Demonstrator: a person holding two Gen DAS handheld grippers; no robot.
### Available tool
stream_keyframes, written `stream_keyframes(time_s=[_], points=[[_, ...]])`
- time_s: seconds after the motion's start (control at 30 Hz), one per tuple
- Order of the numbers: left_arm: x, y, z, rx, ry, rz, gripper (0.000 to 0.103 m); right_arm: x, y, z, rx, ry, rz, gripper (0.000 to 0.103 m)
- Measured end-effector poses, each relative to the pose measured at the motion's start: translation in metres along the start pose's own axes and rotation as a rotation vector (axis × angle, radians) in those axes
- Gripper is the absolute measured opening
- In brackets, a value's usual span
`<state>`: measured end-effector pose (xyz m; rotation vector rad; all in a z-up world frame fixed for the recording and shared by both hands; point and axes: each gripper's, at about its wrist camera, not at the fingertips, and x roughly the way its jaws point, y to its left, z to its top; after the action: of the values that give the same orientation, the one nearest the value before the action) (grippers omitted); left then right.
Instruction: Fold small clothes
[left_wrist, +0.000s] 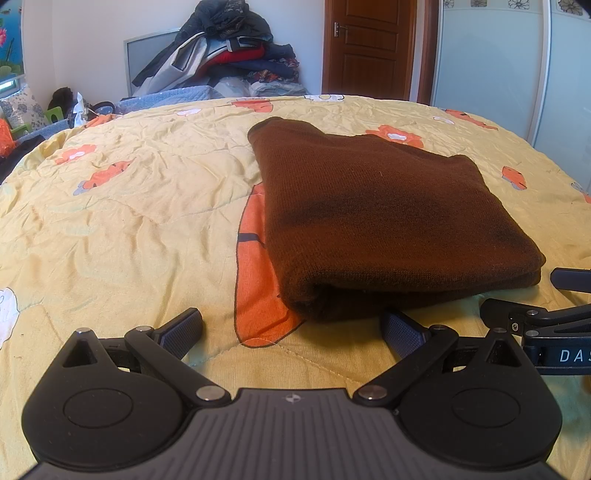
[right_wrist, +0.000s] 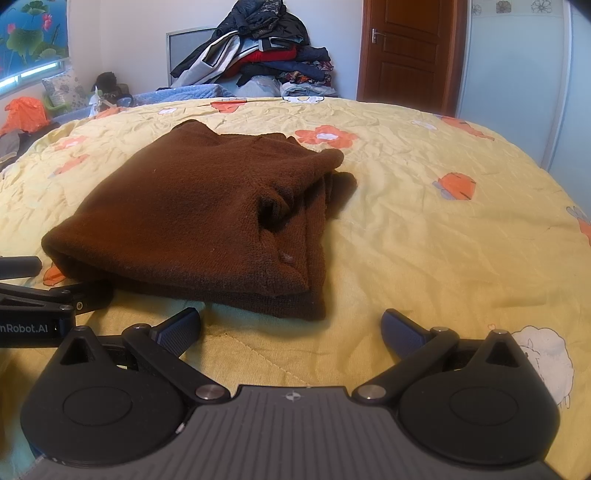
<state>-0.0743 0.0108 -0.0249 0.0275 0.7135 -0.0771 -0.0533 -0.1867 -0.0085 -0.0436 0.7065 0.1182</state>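
Observation:
A brown knitted garment (left_wrist: 384, 218) lies folded into a thick rectangle on the yellow flowered quilt (left_wrist: 118, 221). My left gripper (left_wrist: 291, 325) is open and empty, just in front of the garment's near folded edge. My right gripper (right_wrist: 291, 325) is open and empty, just in front of the garment (right_wrist: 207, 221), whose layered loose edges lie on the garment's right side. The right gripper also shows at the right edge of the left wrist view (left_wrist: 546, 295). The left gripper shows at the left edge of the right wrist view (right_wrist: 40, 284).
A tall heap of clothes (left_wrist: 229, 48) is piled beyond the far edge of the bed. A wooden door (left_wrist: 369, 48) and a pale wardrobe panel (left_wrist: 491, 55) stand behind. Bags and small items (right_wrist: 26, 110) sit at the far left.

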Motion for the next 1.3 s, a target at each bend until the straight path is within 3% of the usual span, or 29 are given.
stream_keyframes(time_s=[0.33,0.6,0.93,1.3], points=[[-0.001,0.0,0.0,-0.003,0.003,0.005,0.103,0.0,0.0,0.0,0.001,0.003,0.0,0.103],[-0.004,-0.005,0.001,-0.039,0.029,0.049,0.103,0.0,0.002,0.004,0.035,0.034,-0.033,0.103],[0.001,-0.004,0.016,-0.066,0.149,0.059,0.103,0.002,0.004,0.015,0.05,0.132,-0.044,0.103],[0.006,-0.005,0.027,-0.076,0.225,0.068,0.103,0.014,0.006,0.034,0.07,0.258,-0.06,0.103]])
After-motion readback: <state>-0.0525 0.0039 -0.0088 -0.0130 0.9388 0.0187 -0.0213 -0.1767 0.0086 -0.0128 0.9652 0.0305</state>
